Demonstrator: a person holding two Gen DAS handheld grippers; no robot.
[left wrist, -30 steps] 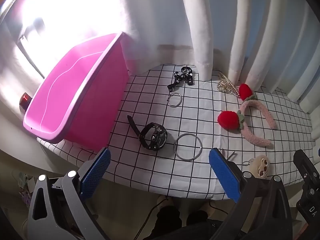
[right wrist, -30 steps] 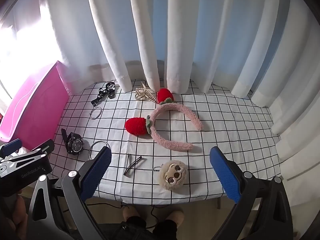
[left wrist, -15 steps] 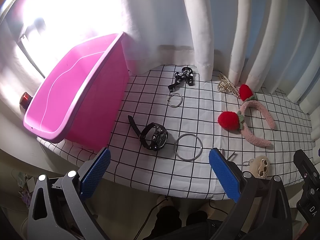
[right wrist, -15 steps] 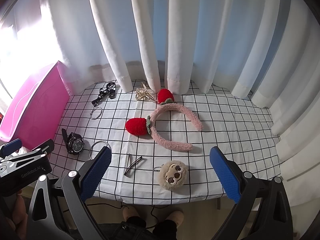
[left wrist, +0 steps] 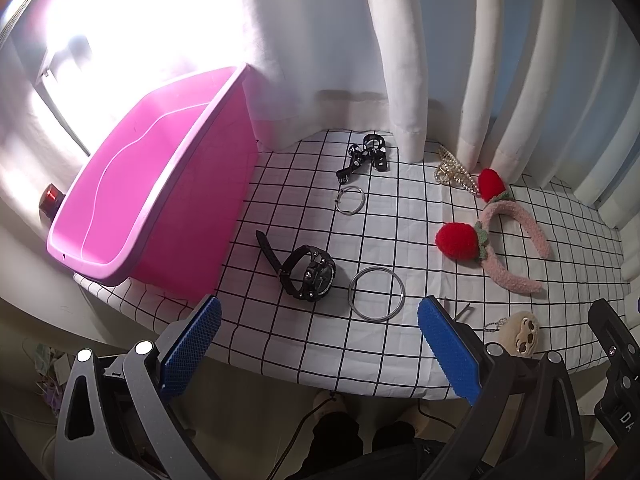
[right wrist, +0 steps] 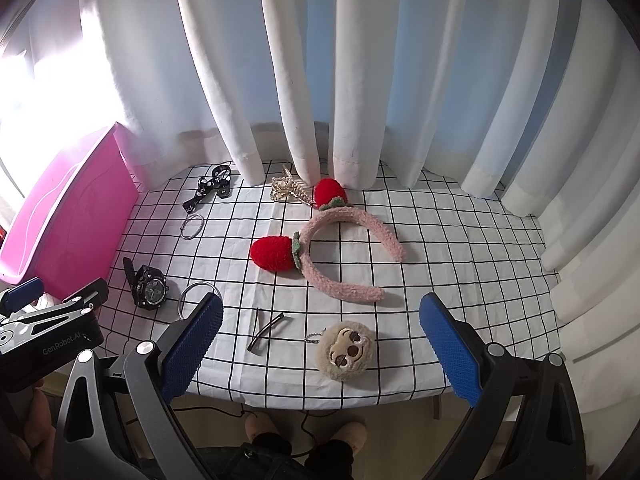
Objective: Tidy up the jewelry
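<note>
Above the near edge of the grid-patterned white tablecloth (left wrist: 400,208), the left gripper (left wrist: 318,334) hangs level with its blue pads spread wide, gripping nothing; the right gripper (right wrist: 320,334) is posed likewise, released and empty. On the cloth lie a black wristwatch (left wrist: 308,270), a large silver bangle (left wrist: 376,294) just beside it, and a pink plush headband with red strawberries (right wrist: 340,256). Only the left wrist view looks into the glossy pink plastic bin (left wrist: 132,192); only the right wrist view shows the whole beige plush sloth keychain (right wrist: 346,350) and the dark hair clip (right wrist: 266,330).
</note>
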